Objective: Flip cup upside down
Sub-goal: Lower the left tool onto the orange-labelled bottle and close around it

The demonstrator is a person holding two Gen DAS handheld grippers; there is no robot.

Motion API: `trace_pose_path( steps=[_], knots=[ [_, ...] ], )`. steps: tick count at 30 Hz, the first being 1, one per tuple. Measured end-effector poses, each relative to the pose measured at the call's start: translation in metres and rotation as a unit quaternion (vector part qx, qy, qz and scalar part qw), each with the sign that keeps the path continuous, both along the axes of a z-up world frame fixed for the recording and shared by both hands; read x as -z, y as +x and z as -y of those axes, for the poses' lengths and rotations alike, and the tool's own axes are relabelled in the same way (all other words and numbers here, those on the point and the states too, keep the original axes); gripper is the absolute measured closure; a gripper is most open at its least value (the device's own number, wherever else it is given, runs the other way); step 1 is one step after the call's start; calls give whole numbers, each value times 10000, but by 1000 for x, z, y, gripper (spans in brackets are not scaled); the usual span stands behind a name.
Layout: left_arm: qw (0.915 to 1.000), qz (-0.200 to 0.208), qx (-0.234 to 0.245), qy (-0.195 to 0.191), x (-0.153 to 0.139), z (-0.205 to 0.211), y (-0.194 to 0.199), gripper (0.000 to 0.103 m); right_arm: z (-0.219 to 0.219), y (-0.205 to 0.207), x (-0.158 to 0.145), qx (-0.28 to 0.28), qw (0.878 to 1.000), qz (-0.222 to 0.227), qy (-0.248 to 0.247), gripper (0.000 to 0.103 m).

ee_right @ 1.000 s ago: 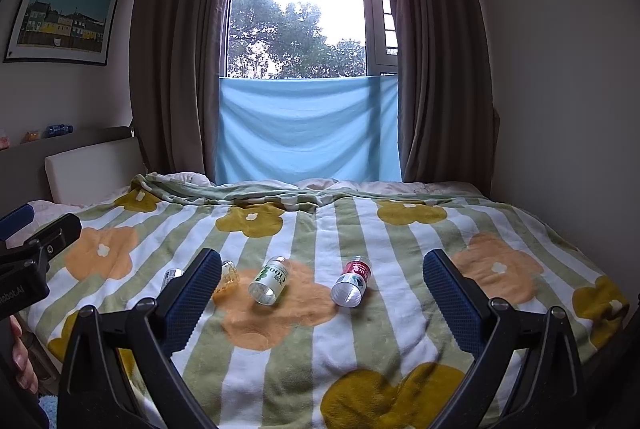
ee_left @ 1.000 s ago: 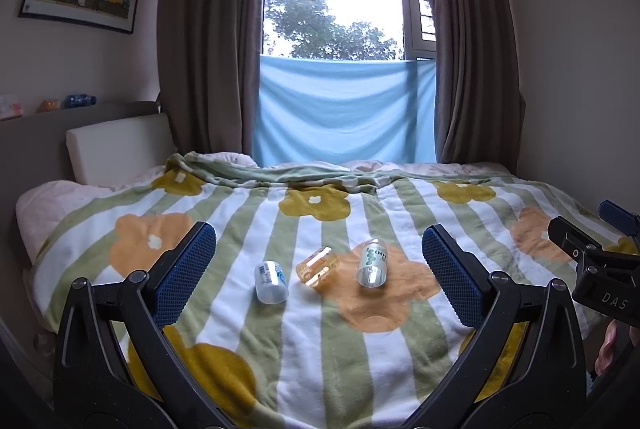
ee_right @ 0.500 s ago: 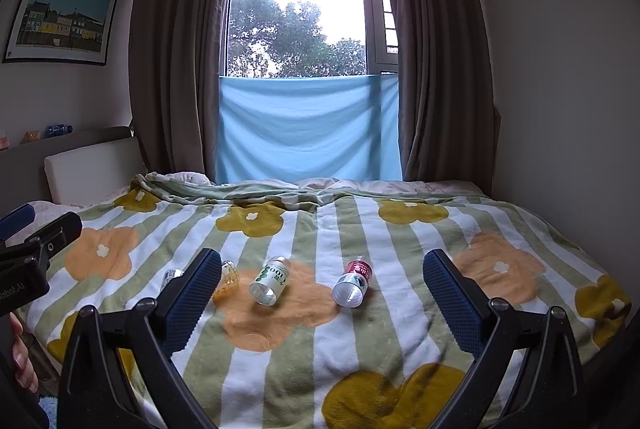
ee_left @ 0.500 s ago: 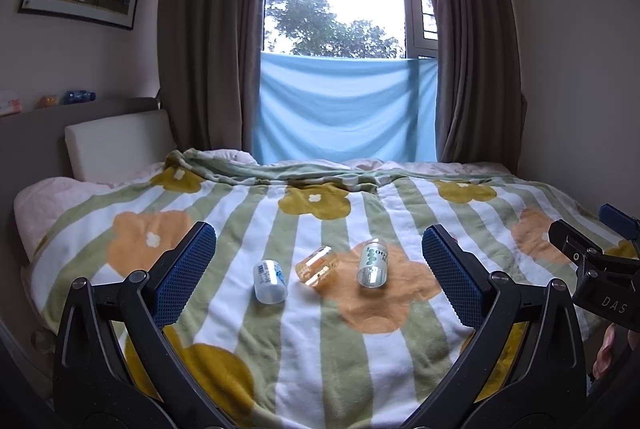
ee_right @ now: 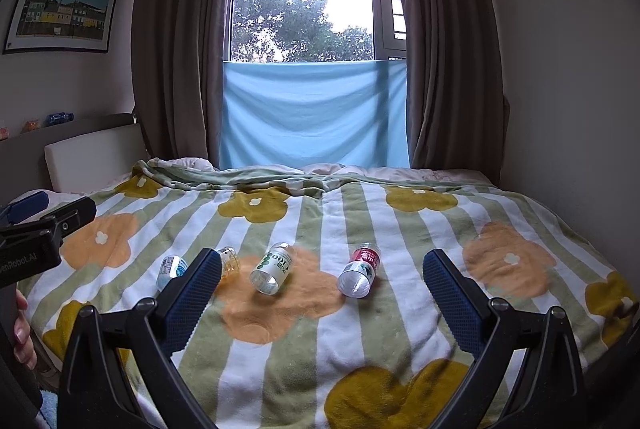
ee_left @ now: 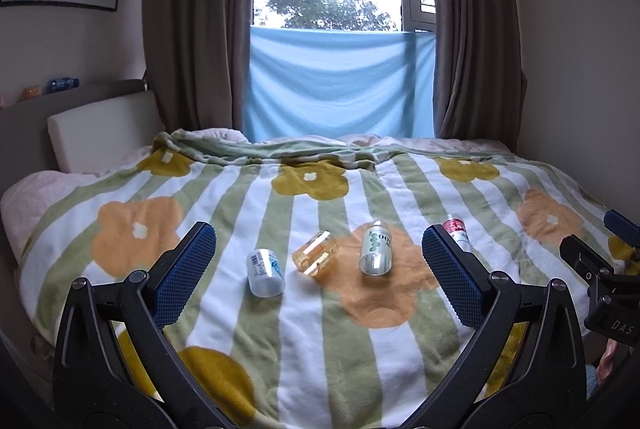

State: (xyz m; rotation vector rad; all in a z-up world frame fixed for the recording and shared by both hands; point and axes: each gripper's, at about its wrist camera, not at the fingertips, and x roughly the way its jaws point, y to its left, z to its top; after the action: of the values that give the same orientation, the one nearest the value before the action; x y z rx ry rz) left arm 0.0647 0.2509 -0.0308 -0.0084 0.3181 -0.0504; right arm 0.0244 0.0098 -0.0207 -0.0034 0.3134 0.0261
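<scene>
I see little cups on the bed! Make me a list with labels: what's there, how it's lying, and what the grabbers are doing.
surface: striped flower blanket
cups: four, all on their sides
blue-label cup: farthest left
amber cup: second
green-label cup: third
red-label cup: farthest right
left gripper: open, holding nothing
right gripper: open, holding nothing
flipped so far: none

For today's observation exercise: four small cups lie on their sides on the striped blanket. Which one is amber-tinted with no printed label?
The amber translucent cup, second from the left. Its neighbours, the blue-labelled cup, green-labelled cup and red-labelled cup, are clear with printed wraps.
</scene>
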Motion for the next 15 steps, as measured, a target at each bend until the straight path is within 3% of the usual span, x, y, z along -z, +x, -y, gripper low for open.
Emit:
trace_pose_path(
  steps=[5,8,12,15],
  knots=[
    [9973,-522,331,394,12,3,64,0,-4,21,19,-133,9996,-257,-23,2],
    [9901,-1027,613,738,27,8,115,0,-7,35,32,-203,9989,-415,-4,2],
    [9677,-2000,1065,1103,59,15,192,0,-8,53,49,-282,9977,-607,74,2],
    [9504,-2509,1118,1457,88,22,242,0,-12,66,61,-349,9968,-719,93,2]
  ],
)
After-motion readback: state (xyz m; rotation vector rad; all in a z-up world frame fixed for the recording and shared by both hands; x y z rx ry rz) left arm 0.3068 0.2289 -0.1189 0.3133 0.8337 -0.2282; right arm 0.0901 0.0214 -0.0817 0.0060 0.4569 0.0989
